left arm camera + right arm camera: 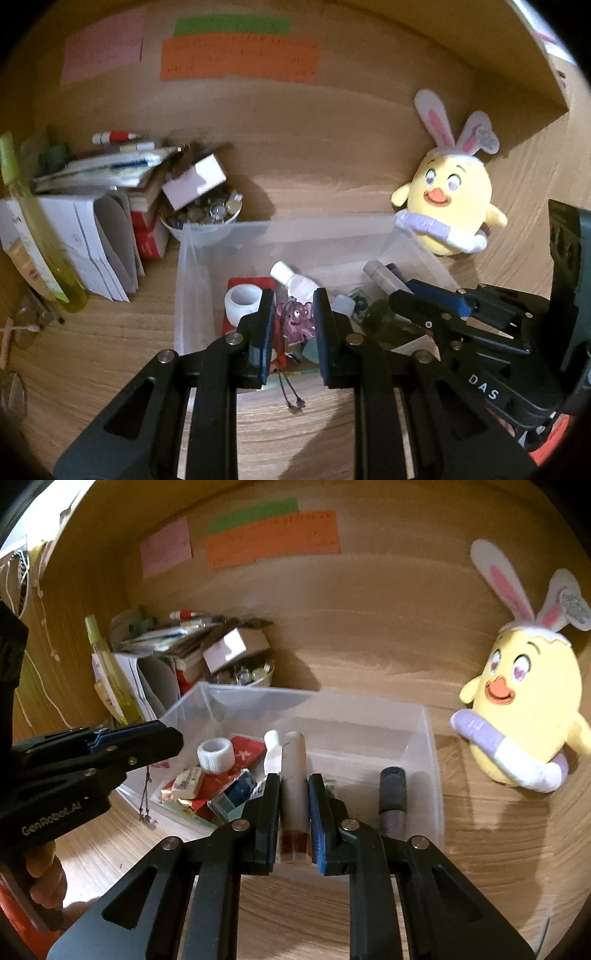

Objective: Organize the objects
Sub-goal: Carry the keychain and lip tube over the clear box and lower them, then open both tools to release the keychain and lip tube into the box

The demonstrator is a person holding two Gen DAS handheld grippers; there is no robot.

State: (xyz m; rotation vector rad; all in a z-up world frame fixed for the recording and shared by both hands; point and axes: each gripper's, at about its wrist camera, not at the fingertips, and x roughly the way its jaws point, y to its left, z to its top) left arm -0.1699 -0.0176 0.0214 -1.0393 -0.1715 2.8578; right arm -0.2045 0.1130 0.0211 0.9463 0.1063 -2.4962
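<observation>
A clear plastic bin [288, 223] [314, 698] stands on the wooden desk and holds several small items: a white tape roll [216, 755], a red packet [247, 753], a small white bottle [295, 280] and a dark purple tube [392, 794]. My left gripper [293, 299] hovers over the bin's near side, shut on a pink elephant charm [295, 321] whose cord [291, 398] dangles below. My right gripper [294, 779] is shut on a white tube [293, 768] with a reddish end, over the bin's near wall. Each gripper appears in the other's view: the left gripper [177, 738], the right gripper [397, 295].
A yellow chick plush [450, 206] [524, 709] with bunny ears sits right of the bin. Behind the bin at the left are a bowl of small bits [207, 218], a box, stacked books and papers [110, 173] and a yellow-green bottle [40, 229]. Coloured notes [240, 59] hang on the back panel.
</observation>
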